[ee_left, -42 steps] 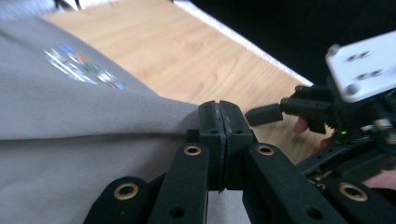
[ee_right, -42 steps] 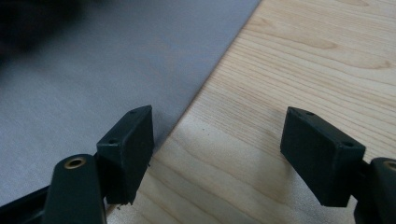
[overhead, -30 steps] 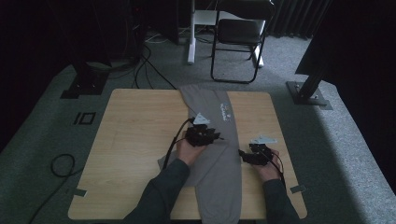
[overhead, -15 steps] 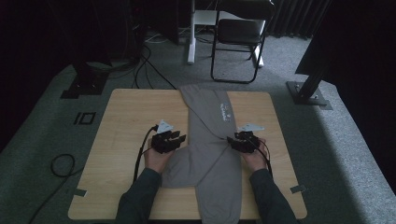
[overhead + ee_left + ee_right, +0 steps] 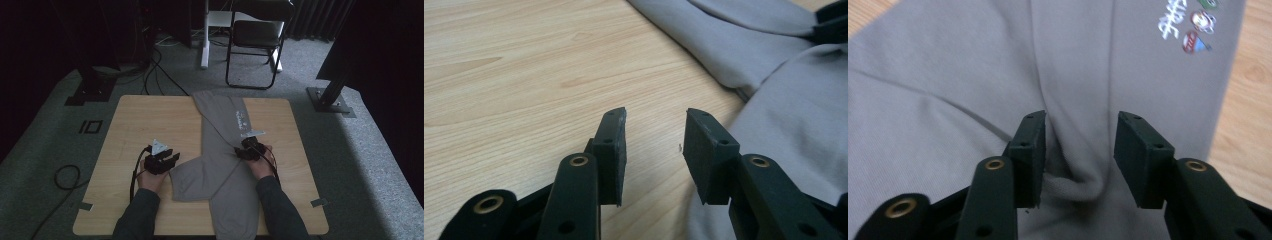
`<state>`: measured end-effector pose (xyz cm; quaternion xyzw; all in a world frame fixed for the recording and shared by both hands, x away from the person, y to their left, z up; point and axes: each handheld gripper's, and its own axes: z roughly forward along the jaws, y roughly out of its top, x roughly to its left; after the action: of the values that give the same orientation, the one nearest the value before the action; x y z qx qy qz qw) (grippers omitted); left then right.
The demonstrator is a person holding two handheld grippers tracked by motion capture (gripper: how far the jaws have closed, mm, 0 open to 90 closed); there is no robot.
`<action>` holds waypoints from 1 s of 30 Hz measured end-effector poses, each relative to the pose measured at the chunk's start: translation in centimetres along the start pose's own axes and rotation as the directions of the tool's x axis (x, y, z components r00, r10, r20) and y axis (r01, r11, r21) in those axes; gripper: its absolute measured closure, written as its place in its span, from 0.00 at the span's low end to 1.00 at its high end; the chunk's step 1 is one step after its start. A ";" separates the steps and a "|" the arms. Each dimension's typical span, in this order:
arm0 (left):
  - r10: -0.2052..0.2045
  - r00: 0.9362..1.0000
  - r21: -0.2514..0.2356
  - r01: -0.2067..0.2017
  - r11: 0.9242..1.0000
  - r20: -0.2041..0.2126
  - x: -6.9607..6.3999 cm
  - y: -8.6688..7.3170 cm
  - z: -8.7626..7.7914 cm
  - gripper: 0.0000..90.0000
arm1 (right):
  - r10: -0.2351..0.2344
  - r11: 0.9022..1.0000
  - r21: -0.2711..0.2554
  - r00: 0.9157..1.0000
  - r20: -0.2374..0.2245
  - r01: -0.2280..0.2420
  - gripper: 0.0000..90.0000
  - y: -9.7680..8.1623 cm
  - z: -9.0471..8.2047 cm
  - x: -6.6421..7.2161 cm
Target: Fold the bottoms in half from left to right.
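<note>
**A:** From the high view, what have you got in front of you?

**B:** Your grey soft cotton trousers (image 5: 220,150) lie on the pale wooden counter (image 5: 140,125): one leg runs straight from the far edge to the near edge, the other is folded across it toward your left. A small white print sits on the far part. Your left gripper (image 5: 172,159) rests just beside the folded leg's end; your right gripper (image 5: 245,150) is on the cloth's right side.

**A:** And the left gripper view?

**B:** Your jaws have just been opening and stand apart over bare wood, nothing between them, the cloth just to their right.

**A:** The right gripper view?

**B:** Your jaws have just been closing around a raised fold of the grey cloth (image 5: 1073,165), but they aren't pressing it yet.
</note>
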<state>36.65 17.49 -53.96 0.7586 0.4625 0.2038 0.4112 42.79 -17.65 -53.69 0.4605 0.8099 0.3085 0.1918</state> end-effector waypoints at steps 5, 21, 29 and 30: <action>-0.004 0.999 -0.006 0.004 1.000 -0.031 0.1 -0.4 0.6 0.70 | 0.031 0.999 0.014 0.999 -0.025 -0.031 0.98 -0.3 -0.5 -0.6; -0.013 1.000 -0.011 0.012 1.000 -0.020 0.3 -0.5 0.8 0.70 | 0.105 0.994 -0.040 0.994 -0.018 -0.105 0.98 -2.2 -3.1 -5.2; -0.019 1.000 -0.005 0.019 1.000 -0.018 0.4 -0.6 0.9 0.70 | 0.081 0.997 0.002 0.995 0.063 -0.081 0.73 -3.7 -2.5 -5.3; -0.019 1.000 -0.004 0.019 1.000 -0.019 0.4 -0.6 0.9 0.70 | 0.091 0.996 -0.003 0.994 0.068 -0.091 0.72 -3.8 -2.7 -5.4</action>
<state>37.21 17.59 -54.98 0.7515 0.4732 0.2078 0.4101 41.50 -24.65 -54.15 0.5071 0.7812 0.3010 0.2048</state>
